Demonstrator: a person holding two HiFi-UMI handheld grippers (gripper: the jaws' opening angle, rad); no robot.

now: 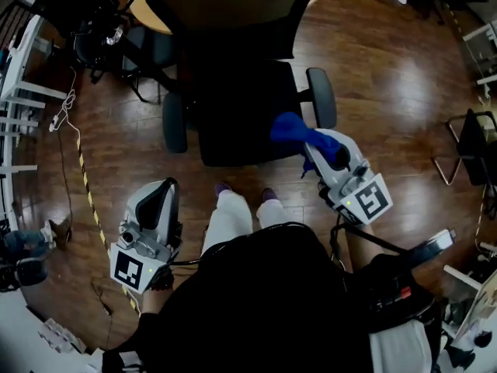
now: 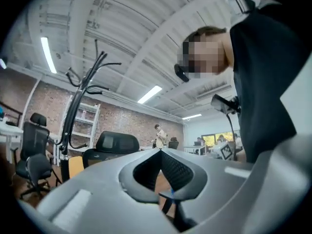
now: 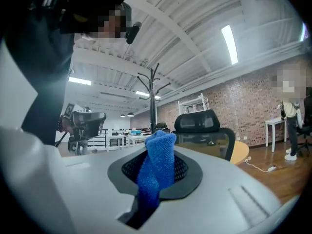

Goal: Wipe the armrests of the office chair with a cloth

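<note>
A black office chair (image 1: pixel 237 92) stands in front of me, with its left armrest (image 1: pixel 175 123) and right armrest (image 1: pixel 321 97) both in sight. My right gripper (image 1: pixel 313 146) is shut on a blue cloth (image 1: pixel 292 129), which hangs over the seat's right front corner, just short of the right armrest. In the right gripper view the blue cloth (image 3: pixel 158 157) sticks up between the jaws, with the chair's headrest (image 3: pixel 197 122) behind. My left gripper (image 1: pixel 166 191) is held low at my left, apart from the chair, its jaws closed with nothing between them (image 2: pixel 161 172).
A round wooden table (image 1: pixel 144 6) sits behind the chair. Cables and a yellow-black strip (image 1: pixel 89 200) run over the wooden floor at the left, beside white shelving (image 1: pixel 19 92). Another chair (image 1: pixel 474 138) stands at the far right. A coat stand (image 2: pixel 80 111) rises in the left gripper view.
</note>
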